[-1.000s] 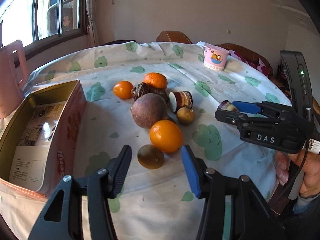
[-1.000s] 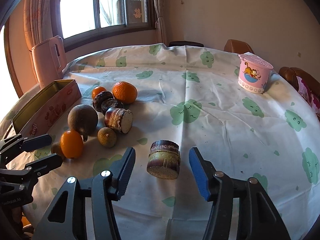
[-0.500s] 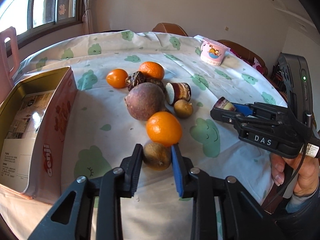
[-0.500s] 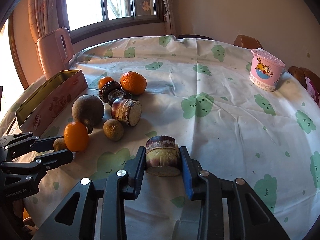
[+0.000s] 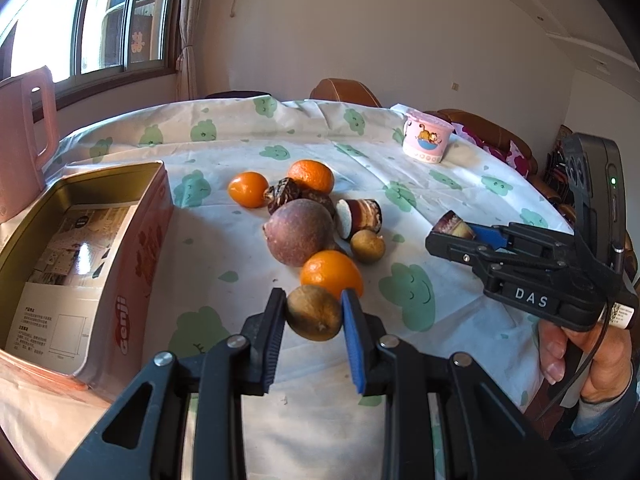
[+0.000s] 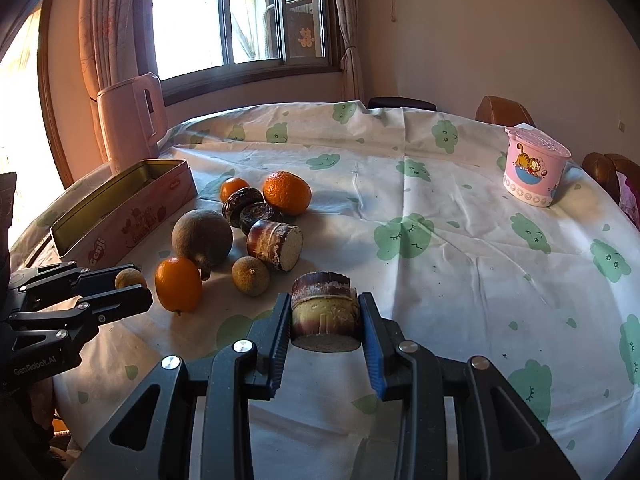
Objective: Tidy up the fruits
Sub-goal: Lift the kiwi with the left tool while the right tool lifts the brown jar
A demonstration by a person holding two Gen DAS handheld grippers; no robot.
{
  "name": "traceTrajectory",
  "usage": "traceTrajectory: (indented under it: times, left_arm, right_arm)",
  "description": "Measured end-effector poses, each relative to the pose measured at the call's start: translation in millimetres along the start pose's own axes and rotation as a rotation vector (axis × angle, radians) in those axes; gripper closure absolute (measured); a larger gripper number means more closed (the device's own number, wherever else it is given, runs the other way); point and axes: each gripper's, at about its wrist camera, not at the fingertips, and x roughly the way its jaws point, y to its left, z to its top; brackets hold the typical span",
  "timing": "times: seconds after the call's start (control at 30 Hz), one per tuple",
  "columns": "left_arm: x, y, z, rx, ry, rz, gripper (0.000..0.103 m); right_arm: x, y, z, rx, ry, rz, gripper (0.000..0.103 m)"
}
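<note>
My left gripper is shut on a small brown round fruit, held just above the cloth in front of an orange. My right gripper is shut on a short sugarcane piece, cut end toward me. Behind them lies the fruit pile: a big purple-brown round fruit, a second sugarcane piece, another small brown fruit, two oranges and dark water chestnuts. In the right wrist view the left gripper sits at far left with its fruit.
An open pink tin box with a paper sheet inside stands at the left. A pink kettle stands behind it by the window. A pink cartoon cup sits at the far right. A hand holds the right gripper's handle.
Both grippers closed from open: the left onto the small brown fruit, the right onto the sugarcane piece. Both views have tilted up a little since.
</note>
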Motion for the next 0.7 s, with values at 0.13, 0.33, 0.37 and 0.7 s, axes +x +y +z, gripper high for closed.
traceTrajectory:
  times: [0.13,0.33,0.37,0.7]
  left_arm:
    - [-5,0,-1,0.001,-0.038,0.01,0.073]
    - [-10,1,-2,-0.005,-0.079,0.024,0.073]
    - [-11,0,-3,-0.006,-0.085,0.026,0.073]
    - [-18,0,-5,-0.002,-0.137,0.047,0.073]
  right_arm:
    - [-4,1,-1,-0.008,-0.032,0.012,0.068]
    - [-10,3,-2,-0.018,-0.066,0.028,0.068]
    - [-11,3,-3,-0.02,-0.072,0.029,0.068]
    - [-16,6,-4,-0.031,-0.11,0.03,0.068]
